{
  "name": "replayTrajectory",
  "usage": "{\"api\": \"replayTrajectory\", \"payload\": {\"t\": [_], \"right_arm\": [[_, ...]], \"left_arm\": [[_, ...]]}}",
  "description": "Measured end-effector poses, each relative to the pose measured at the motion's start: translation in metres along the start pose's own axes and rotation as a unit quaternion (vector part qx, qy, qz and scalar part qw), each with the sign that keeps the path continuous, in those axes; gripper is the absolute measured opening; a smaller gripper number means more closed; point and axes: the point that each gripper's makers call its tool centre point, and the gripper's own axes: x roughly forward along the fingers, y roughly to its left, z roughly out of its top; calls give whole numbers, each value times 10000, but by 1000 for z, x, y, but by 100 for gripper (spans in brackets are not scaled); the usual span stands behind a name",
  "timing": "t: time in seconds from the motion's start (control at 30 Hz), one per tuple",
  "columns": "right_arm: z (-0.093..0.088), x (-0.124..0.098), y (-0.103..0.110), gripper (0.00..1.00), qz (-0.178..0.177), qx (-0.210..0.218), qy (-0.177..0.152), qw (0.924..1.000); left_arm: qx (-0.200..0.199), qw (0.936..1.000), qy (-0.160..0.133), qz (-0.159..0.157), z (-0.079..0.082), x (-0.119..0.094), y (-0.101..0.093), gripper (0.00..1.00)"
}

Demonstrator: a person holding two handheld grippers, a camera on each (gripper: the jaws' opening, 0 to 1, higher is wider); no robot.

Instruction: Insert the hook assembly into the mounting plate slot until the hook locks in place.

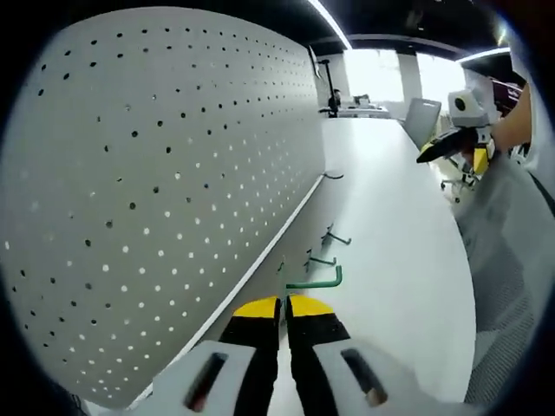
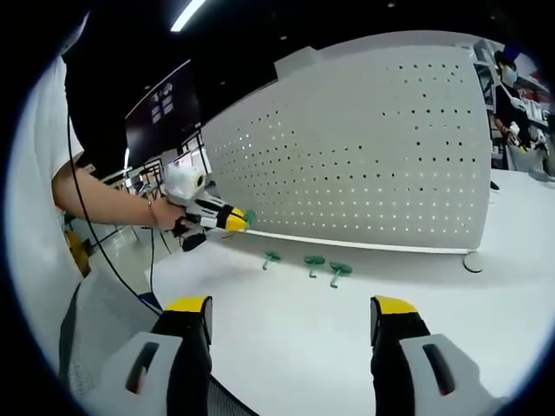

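Observation:
A white pegboard (image 1: pixel 156 173) stands upright along the left of the white table (image 1: pixel 390 225). My left gripper (image 1: pixel 284 302) is shut on a green hook (image 1: pixel 316 279), whose bent end sticks out past the yellow tips, close to the foot of the board. In the right gripper view the same left gripper (image 2: pixel 227 218) sits at the pegboard's (image 2: pixel 364 147) lower left corner, with green showing at its tip. My right gripper (image 2: pixel 290 314) stands open over the table, with nothing between its jaws. It also appears far right as the right gripper (image 1: pixel 451 143).
Three more green hooks (image 2: pixel 271 257) (image 2: pixel 313 261) (image 2: pixel 339 270) lie on the table in front of the board; two of them (image 1: pixel 334 236) (image 1: pixel 319 258) lie just ahead of my left jaws. A dark hook (image 1: pixel 332 176) lies farther along. A round board foot (image 2: pixel 473 260) sits at the right.

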Motion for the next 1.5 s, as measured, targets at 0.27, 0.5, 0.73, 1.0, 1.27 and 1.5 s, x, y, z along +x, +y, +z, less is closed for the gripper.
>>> {"api": "replayTrajectory", "payload": {"t": [0.27,0.5,0.73,1.0,1.27,1.5], "right_arm": [[1,0,0,72,3,19,-19,10000],[2,-1,-1,72,0,66,-54,10000],[2,-1,0,72,22,62,-47,10000],[3,-1,0,72,41,72,-70,9999],[5,-2,2,72,84,70,-129,9999],[7,-2,3,72,115,59,-166,9998]], "left_arm": [[-152,9993,-319,128,14,-7,-7,2],[-252,9972,-644,298,31,-16,-12,2],[-274,9945,-930,385,48,-23,-19,2],[-336,9913,-1208,399,67,-30,-28,2],[-361,9878,-1461,401,83,-38,-38,2],[-480,9822,-1750,479,99,-46,-43,2]]}}
